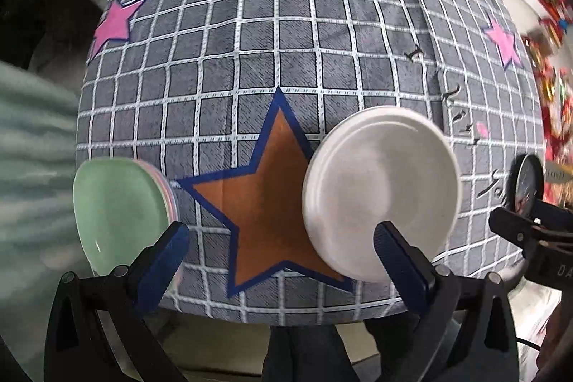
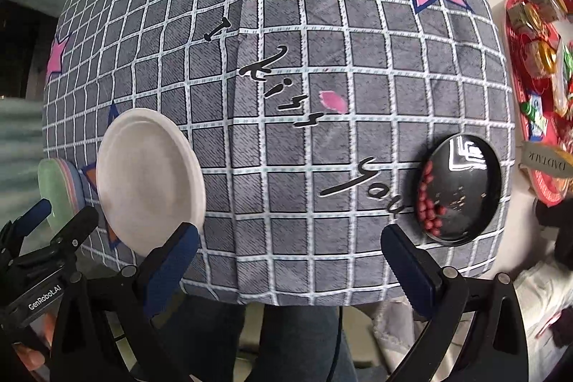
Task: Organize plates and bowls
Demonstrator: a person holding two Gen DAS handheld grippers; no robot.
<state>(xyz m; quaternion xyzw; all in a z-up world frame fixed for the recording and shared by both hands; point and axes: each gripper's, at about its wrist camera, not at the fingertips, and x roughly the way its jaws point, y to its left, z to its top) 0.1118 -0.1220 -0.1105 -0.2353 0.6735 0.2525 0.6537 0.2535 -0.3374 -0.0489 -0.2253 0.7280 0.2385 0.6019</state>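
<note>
Blue-padded fingers of the left gripper (image 1: pixel 283 260) stand wide apart with nothing between them, hovering over the near edge of the checked tablecloth (image 1: pixel 286 59). From that gripper, the white plate (image 1: pixel 381 192) lies at about one o'clock, its rim just past the right-hand finger; the green plate (image 1: pixel 118 213), topping a small stack of pastel ones, sits at about ten o'clock beside the other finger. An orange star (image 1: pixel 265 199) printed on the cloth fills the gap between the two.

Over on the other side, the right gripper (image 2: pixel 286 260) is likewise spread open and empty. Its nearest piece is the black plate (image 2: pixel 460 183) at about one o'clock, with red beans (image 2: pixel 429 199) heaped along one side. The white plate (image 2: pixel 150 181) lies at ten o'clock from it, nearly as close to it as to the left.

Either hand could reach the white plate, I'd judge. Nothing blocks it; only the loose beans call for care, and the red tray (image 2: pixel 537 95) of sweets sits well clear at the table's far right.
</note>
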